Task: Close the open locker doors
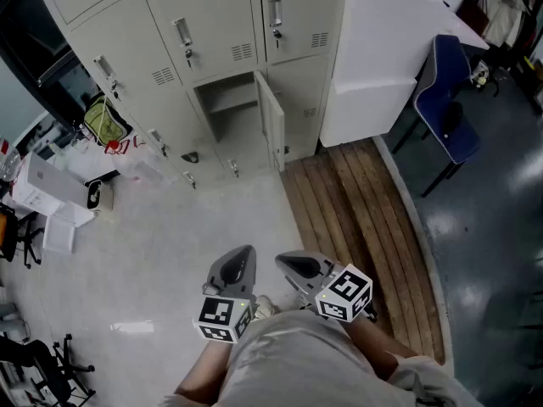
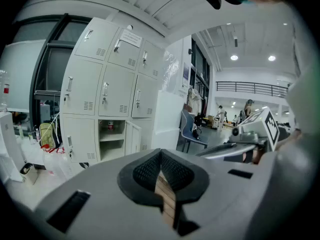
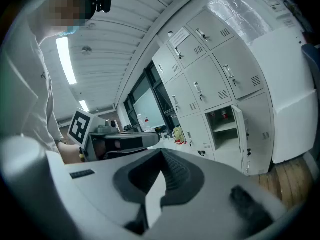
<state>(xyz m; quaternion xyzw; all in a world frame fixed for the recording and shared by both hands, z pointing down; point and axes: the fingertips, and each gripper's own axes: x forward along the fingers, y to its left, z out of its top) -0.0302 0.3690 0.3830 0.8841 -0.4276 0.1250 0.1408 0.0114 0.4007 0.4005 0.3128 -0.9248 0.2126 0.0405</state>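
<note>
A bank of pale grey lockers (image 1: pixel 195 41) fills the far wall. One bottom locker (image 1: pixel 227 113) stands open, its door (image 1: pixel 271 127) swung out toward me on the right side. In the left gripper view the open locker (image 2: pixel 111 140) and its door (image 2: pixel 133 137) are far ahead, as they are in the right gripper view, open locker (image 3: pixel 224 130) and door (image 3: pixel 241 134). A small red can (image 2: pixel 110 126) sits on its upper shelf. My left gripper (image 1: pixel 244 251) and right gripper (image 1: pixel 286 260) are held close to my body, side by side, both shut on nothing and well short of the lockers.
A white cabinet (image 1: pixel 382 58) stands right of the lockers, with a blue chair (image 1: pixel 450 100) beyond it. A strip of wooden planks (image 1: pixel 356 227) runs along the floor on the right. A yellow-green bag (image 1: pixel 103 121) and white boxes (image 1: pixel 47 193) lie at the left.
</note>
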